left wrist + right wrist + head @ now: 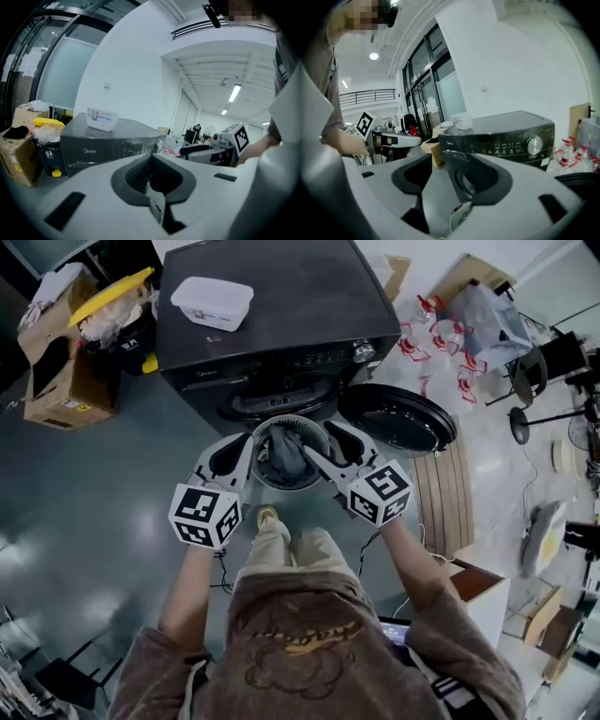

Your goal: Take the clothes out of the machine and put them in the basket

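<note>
A round white lattice basket (pixel 287 486) hangs in the air in front of the black washing machine (pixel 281 324). Dark grey clothes (pixel 286 454) lie inside it. My left gripper (pixel 249 452) is shut on the basket's left rim and my right gripper (pixel 330 450) on its right rim. In the left gripper view a piece of the lattice rim (pixel 156 212) shows low between the jaws of the left gripper (pixel 152 173). The right gripper view shows the same rim (pixel 461 216) under the right gripper (pixel 447 180). The machine's round door (pixel 398 418) stands open to the right.
A white plastic box (pixel 214 302) sits on top of the machine. To its left stand a cardboard box (pixel 61 371) and a bin with a yellow lid (pixel 117 296). A wooden slatted board (pixel 445 493) lies at the right, with clutter behind it. My legs are below the basket.
</note>
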The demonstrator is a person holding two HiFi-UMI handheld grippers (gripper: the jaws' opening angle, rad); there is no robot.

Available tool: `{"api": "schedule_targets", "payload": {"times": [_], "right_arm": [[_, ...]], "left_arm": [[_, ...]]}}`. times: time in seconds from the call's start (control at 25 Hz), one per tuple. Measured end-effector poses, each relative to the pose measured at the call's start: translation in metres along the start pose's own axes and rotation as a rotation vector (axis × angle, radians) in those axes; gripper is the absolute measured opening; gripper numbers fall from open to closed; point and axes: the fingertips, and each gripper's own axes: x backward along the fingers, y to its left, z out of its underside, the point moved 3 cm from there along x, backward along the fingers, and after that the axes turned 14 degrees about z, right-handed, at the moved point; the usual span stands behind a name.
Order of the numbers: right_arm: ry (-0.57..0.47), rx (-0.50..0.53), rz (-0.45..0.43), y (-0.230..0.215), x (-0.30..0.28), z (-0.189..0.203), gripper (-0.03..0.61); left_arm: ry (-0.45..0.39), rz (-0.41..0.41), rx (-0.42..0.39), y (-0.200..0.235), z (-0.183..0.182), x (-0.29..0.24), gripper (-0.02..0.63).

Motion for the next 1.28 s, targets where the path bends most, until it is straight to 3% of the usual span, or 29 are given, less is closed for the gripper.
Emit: {"api": "schedule_targets", "payload": {"times": [0.32, 0.48, 0.68, 0.96, 1.2, 1.28], "right_arm": [[-0.047, -0.027, 0.049, 0.021, 0.051, -0.076, 0.250], [-0.093, -0.032, 0.098, 0.015, 0.064, -0.097, 0.250], [-0.102, -0.004, 0.099, 0.009, 0.072, -0.111, 0.247], [-0.131, 0.049, 0.051, -0.002, 0.088, -0.132, 0.133], [-0.168, 0.070, -0.002, -0.006, 0.095, -0.145, -0.003], [-0.176, 0.072, -0.015, -0.009, 0.097, -0.146, -0.003]], "left_arm": [[-0.073, 0.068, 0.028, -0.025, -0.089, 0.026, 0.006], [-0.059, 0.115, -0.044, -0.035, -0.108, 0.023, 0.006], [-0.039, 0.165, -0.118, -0.047, -0.119, 0.020, 0.006], [-0.095, 0.177, -0.102, -0.055, -0.129, 0.020, 0.006], [-0.128, 0.180, -0.118, -0.069, -0.132, 0.005, 0.006], [-0.131, 0.183, -0.122, -0.073, -0.131, -0.001, 0.006]]}}
